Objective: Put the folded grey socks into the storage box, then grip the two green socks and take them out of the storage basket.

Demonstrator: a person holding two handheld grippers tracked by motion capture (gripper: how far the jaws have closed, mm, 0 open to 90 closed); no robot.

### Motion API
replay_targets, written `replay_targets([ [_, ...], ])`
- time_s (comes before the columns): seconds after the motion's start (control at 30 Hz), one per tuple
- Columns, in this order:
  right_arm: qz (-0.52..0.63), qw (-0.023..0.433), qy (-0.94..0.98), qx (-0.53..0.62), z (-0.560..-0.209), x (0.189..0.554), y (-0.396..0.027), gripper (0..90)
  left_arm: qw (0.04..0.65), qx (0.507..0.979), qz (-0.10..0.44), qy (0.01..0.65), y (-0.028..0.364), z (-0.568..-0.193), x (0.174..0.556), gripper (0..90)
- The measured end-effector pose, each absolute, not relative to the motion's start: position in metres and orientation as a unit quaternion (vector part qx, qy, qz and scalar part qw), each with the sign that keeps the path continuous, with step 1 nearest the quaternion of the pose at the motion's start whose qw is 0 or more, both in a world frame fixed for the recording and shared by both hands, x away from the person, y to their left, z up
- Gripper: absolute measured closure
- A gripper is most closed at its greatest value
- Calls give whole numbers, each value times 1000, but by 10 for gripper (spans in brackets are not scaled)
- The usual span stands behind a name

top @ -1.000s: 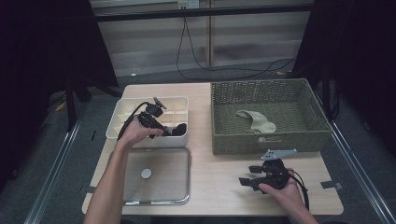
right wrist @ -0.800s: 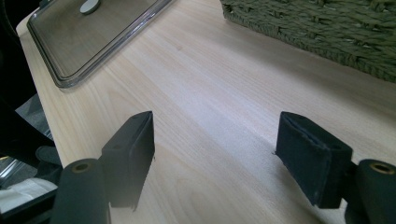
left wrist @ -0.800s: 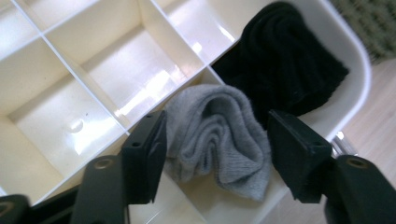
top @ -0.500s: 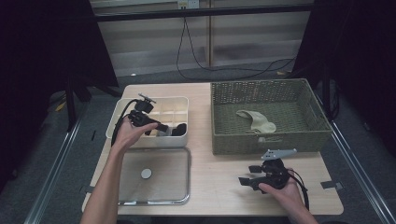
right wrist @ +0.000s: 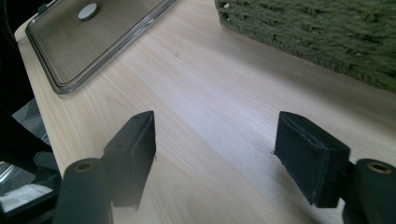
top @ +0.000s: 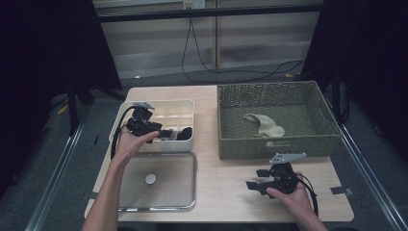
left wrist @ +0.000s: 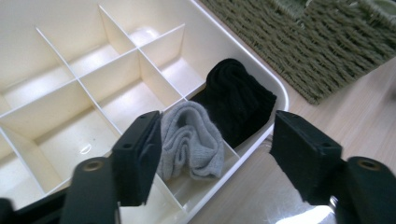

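My left tongs (left wrist: 212, 154) hang just above the white divided organiser (left wrist: 60, 88), jaws parted and just been opening, nothing pinched. Directly beneath them the grey sock (left wrist: 191, 140) sits folded in a near-edge compartment, evidently released there to sort it. It is ribbed, soft, doubled over, standing proud of the dividers. Beyond it, one cell on, lies a black sock (left wrist: 238, 98). My right tongs (right wrist: 215, 154) rest wide and empty over the bare worktop (right wrist: 210, 93), apparently waiting.
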State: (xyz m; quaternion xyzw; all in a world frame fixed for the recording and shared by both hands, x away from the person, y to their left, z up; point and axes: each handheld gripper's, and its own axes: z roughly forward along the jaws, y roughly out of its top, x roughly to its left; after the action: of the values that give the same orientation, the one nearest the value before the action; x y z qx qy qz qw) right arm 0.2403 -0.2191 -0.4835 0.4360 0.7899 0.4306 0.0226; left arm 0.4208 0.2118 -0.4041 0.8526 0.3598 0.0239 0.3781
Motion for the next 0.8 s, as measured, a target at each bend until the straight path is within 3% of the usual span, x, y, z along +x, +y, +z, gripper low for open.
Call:
replay_targets([
  [0.17,448,30,778,440,-479,241,-220,296,389,850,14,355,218,-409,411,184],
  [0.63,454,51,767,450,-469,242,-230,282,442,827,43,343,230,-423,365,242],
  [0.8,455,64,767,447,-463,240,-231,333,452,824,48,337,232,-426,347,232],
])
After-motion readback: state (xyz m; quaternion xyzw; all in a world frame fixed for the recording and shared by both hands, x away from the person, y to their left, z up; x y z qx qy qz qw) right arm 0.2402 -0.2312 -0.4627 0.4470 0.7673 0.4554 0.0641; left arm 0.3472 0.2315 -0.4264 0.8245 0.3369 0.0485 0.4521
